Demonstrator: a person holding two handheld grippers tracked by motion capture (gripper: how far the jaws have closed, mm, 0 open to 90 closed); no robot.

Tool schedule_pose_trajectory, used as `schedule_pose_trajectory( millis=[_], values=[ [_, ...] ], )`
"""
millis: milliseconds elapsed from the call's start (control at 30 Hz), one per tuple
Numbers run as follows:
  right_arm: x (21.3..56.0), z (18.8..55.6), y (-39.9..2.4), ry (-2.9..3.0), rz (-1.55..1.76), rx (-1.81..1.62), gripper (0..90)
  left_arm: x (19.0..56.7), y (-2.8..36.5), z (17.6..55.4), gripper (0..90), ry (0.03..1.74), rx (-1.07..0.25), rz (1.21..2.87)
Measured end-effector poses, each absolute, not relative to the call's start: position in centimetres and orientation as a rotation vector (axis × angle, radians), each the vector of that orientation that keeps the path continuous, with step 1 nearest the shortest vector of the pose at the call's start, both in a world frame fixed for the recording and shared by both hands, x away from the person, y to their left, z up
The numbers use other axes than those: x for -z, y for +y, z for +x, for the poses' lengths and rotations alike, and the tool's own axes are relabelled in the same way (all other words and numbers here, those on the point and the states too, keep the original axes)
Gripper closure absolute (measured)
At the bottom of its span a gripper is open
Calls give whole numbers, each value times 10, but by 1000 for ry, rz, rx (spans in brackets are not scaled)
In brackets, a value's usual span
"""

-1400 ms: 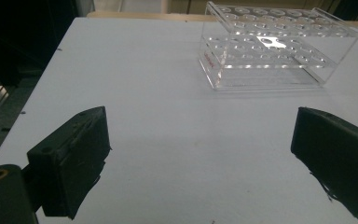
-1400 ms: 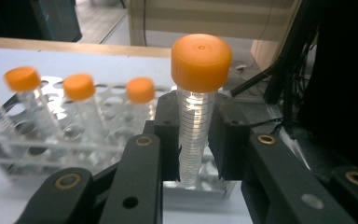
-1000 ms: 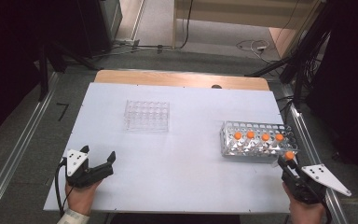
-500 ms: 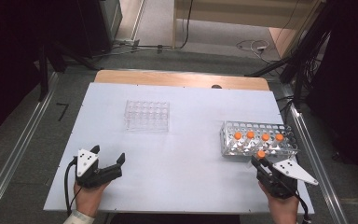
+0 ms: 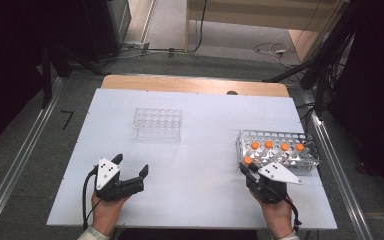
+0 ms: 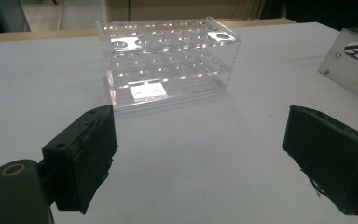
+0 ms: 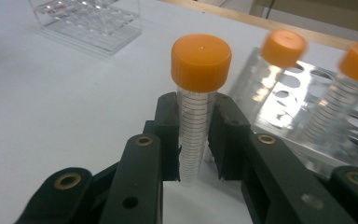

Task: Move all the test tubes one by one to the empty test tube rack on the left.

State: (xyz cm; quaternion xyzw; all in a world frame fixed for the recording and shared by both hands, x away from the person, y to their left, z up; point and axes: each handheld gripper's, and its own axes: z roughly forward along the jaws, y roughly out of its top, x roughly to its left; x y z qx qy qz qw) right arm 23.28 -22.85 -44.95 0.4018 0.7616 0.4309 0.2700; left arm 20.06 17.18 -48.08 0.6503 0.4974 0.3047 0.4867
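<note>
Right gripper (image 7: 193,144) clamped on upright orange-capped tube (image 7: 196,107), metal rack (image 7: 307,121) just beyond its fingers. Left gripper (image 6: 200,154) fingers wide apart, just closing slightly, nothing between; clear rack (image 6: 168,60) ahead.

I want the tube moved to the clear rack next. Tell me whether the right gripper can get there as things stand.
Probably yes. The right gripper, shut on the orange-capped tube, has bare white table between it and the clear rack; the left gripper sits nearer the person, off that line.

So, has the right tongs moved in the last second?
Yes. The right tongs, shut on a tube, moved left along the metal rack front, from its right corner to its left.
</note>
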Motion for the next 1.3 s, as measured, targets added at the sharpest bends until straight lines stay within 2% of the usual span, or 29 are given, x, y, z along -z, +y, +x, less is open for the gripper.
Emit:
schedule_pose_trajectory(
  millis=[467, 900, 1300],
  values=[
    [452, 249, -182, 2162, 970, -1196, 720, 476, 147, 207, 109, 1150, -686, 1618],
    [455, 249, -147, 2226, 890, -1210, 720, 469, 134, 211, 128, 1106, -653, 1620],
    [456, 250, -135, 2255, 863, -1223, 720, 465, 121, 217, 160, 1066, -612, 1639]
  ],
)
